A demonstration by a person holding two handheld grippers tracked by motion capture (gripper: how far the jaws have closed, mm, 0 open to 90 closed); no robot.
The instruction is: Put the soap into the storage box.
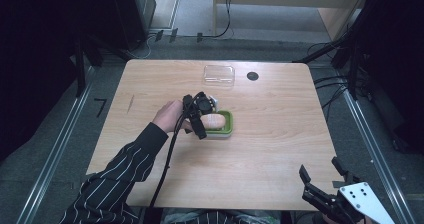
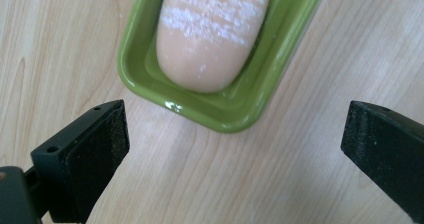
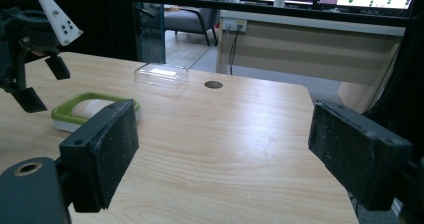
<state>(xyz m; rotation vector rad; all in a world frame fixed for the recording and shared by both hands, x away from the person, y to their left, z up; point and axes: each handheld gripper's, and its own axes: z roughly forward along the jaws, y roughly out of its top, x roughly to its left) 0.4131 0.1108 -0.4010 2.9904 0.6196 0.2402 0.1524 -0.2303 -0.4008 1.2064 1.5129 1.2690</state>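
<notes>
A pale pink bar of soap (image 1: 214,120) lies in a green dish (image 1: 230,120) near the middle of the wooden table. My left gripper (image 1: 199,115), held by a hand in a striped sleeve, hovers at the dish's left end. In the left gripper view the open left gripper (image 2: 235,139) looks down on the dish rim (image 2: 225,121) and the soap (image 2: 210,34), with bare wood between the jaws. My right gripper (image 1: 320,168) rests open at the table's near right corner. In the right gripper view the open right gripper (image 3: 222,149) has nothing between its jaws, and the dish (image 3: 62,115) lies far left.
A clear plastic box (image 1: 219,76) sits at the table's far side, beside a black round hole (image 1: 252,76). Dark stands and cables line the floor on both sides. A desk and chair stand beyond the table.
</notes>
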